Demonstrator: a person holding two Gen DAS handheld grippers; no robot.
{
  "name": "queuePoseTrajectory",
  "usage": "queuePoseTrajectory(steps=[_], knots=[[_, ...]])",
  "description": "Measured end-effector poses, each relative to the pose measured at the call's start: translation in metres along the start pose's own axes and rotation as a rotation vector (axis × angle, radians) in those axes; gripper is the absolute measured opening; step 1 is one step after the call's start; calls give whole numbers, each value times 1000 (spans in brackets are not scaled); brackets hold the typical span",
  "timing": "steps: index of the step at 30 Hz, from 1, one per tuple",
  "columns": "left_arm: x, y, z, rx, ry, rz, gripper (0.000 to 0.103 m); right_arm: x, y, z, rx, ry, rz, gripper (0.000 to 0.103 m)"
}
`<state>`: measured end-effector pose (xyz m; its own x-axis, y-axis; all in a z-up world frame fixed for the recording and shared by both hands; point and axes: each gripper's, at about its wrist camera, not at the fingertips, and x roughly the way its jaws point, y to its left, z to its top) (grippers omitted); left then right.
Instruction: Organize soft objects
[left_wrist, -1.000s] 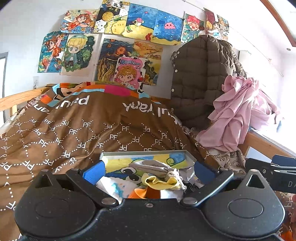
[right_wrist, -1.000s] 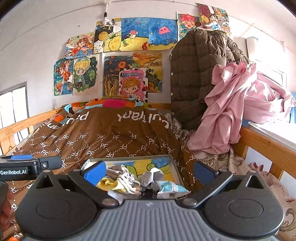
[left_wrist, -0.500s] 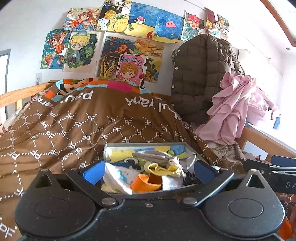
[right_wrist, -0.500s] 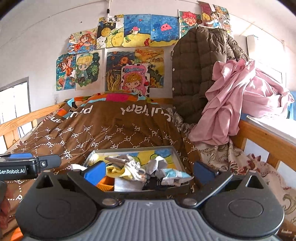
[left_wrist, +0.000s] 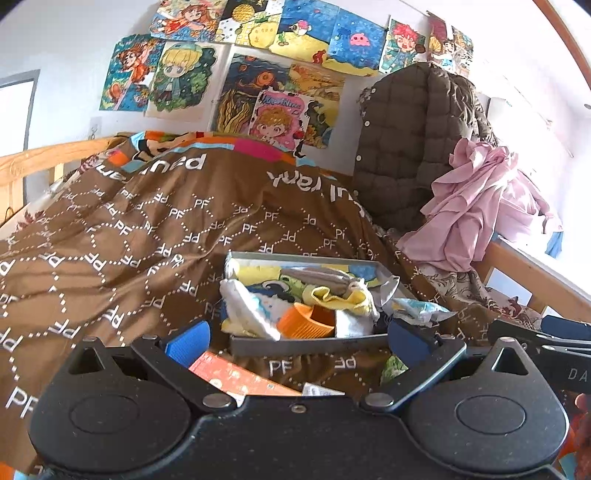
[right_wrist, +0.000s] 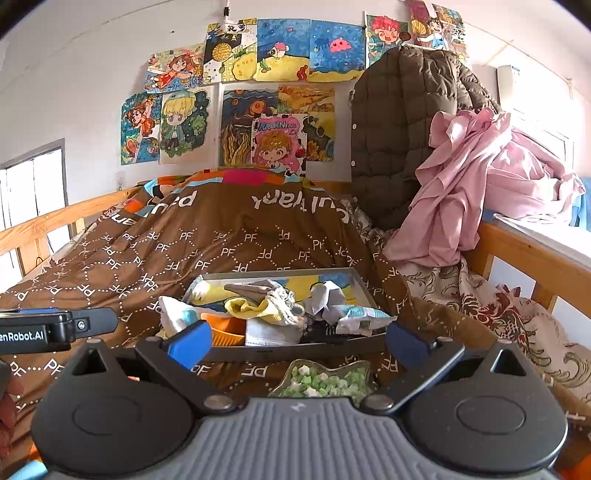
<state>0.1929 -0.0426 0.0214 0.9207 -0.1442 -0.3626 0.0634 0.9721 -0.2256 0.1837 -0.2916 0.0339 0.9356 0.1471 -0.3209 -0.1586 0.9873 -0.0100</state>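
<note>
My left gripper (left_wrist: 295, 339) hangs with its blue-padded fingers (left_wrist: 187, 343) spread wide and nothing between them; my right gripper (right_wrist: 297, 341) is likewise spread wide and empty, its fingers (right_wrist: 190, 343) framing the near wall of the grey tray (right_wrist: 295, 350). The tray sits on the brown quilt (right_wrist: 221, 236) just ahead of both grippers and holds the soft items in a heap: a yellow sock (right_wrist: 258, 308) near the middle, a white cloth with blue print (left_wrist: 251, 306) hanging over the left rim, an orange cup (left_wrist: 306, 321) lying on its side, a crumpled grey cloth (right_wrist: 327, 295) and a crinkled packet (right_wrist: 364, 317) at the right. Nearer than the tray, a dish of green and white stars (right_wrist: 325, 380) lies on the quilt below my right gripper, and a red card (left_wrist: 236, 376) lies below my left. A brown padded coat (right_wrist: 399, 129) and pink garment (right_wrist: 465, 177) hang at the bed's right rail
</note>
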Motion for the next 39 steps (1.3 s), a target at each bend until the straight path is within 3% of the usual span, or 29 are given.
queuePoseTrajectory(steps=[12,27,39], knots=[[-25,15,-19,27,-5,24,102,-21,10,-21,53,-22,-6,103],[-49,26,-54,44,1,27,102,-40,27,-54,88,24,-31,103],[-60,35,-62,41,12,48,102,-54,44,-71,86,56,-41,103]])
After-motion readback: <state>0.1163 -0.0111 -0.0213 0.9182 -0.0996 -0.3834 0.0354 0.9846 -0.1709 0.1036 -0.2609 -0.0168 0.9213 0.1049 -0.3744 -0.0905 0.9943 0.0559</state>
